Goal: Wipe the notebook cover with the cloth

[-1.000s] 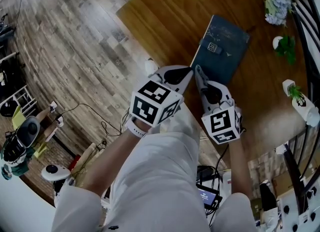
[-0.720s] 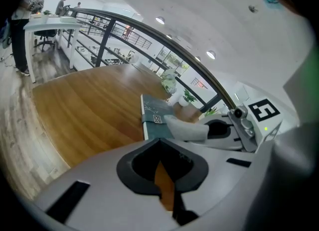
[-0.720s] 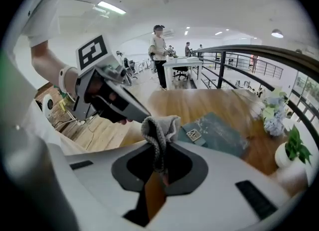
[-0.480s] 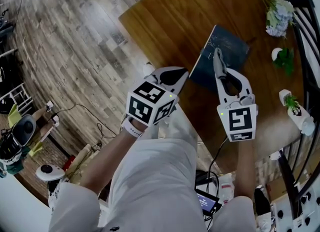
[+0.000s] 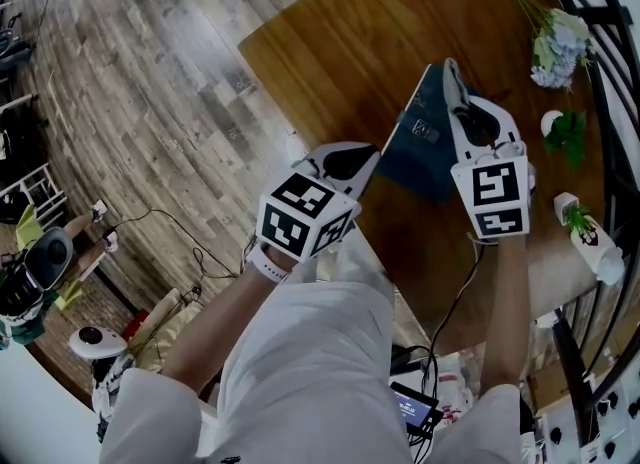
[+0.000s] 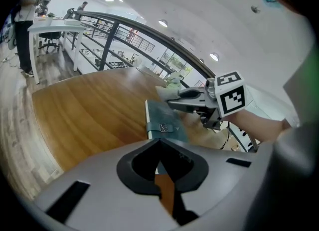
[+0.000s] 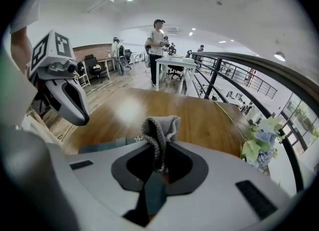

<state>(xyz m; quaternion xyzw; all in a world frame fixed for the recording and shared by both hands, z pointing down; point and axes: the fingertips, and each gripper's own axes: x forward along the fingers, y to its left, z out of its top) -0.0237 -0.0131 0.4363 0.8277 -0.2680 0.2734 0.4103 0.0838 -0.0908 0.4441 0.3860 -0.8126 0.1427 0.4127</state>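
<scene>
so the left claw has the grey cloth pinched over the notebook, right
No, it is the right claw that has the grey cloth pinched over the notebook. The right gripper view shows the cloth between its jaws. The left claw is shut with nothing in it.

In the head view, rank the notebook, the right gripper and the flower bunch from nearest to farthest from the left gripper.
1. Notebook, just ahead and right of the left gripper.
2. Right gripper, over the notebook's right part, clamping the cloth.
3. Flower bunch, far upper right of the view.
</scene>
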